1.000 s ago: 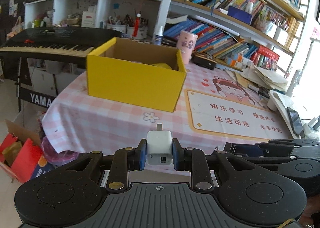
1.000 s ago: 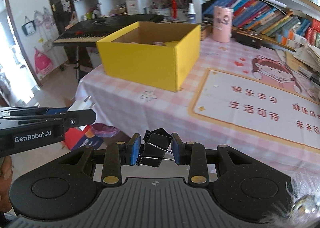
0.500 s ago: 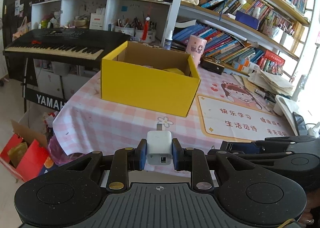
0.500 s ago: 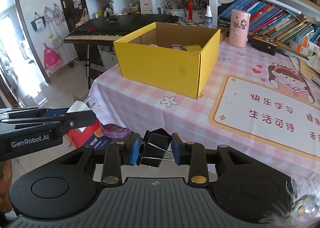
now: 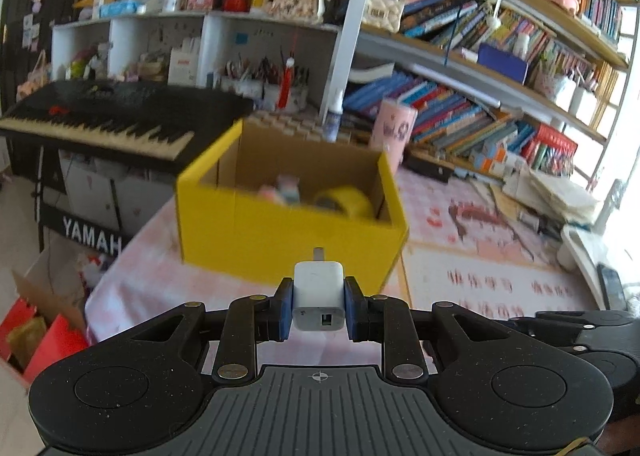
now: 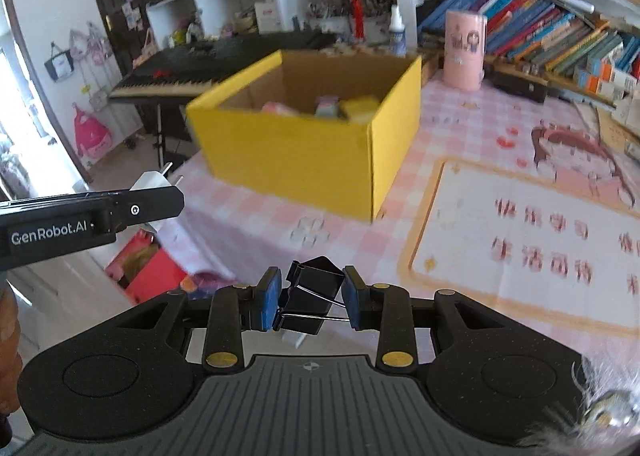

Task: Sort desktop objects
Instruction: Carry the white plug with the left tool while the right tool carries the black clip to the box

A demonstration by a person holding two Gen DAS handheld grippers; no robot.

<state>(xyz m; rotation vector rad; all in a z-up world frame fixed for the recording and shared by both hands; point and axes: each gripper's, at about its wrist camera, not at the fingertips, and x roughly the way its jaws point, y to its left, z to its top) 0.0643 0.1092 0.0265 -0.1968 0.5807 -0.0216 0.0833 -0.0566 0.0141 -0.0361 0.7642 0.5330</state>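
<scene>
My left gripper (image 5: pixel 319 306) is shut on a white USB charger plug (image 5: pixel 319 296), held in the air in front of the table's near edge. It also shows in the right wrist view (image 6: pixel 152 192), at the left. My right gripper (image 6: pixel 312 298) is shut on a black binder clip (image 6: pixel 310 296), above the table's near edge. An open yellow cardboard box (image 5: pixel 288 232) stands ahead on the pink checked tablecloth (image 6: pixel 452 136). The box (image 6: pixel 304 160) holds a yellow tape roll (image 5: pixel 348 200) and some small pastel items.
A printed desk mat (image 6: pixel 520 240) lies right of the box. A pink cup (image 6: pixel 464 52) and a spray bottle (image 6: pixel 396 32) stand behind it. A black keyboard (image 5: pixel 96 124) is at the left, bookshelves behind, red bags (image 5: pixel 52 340) on the floor.
Both grippers have risen and moved closer to the yellow box, whose inside now shows. Both grips are unchanged.
</scene>
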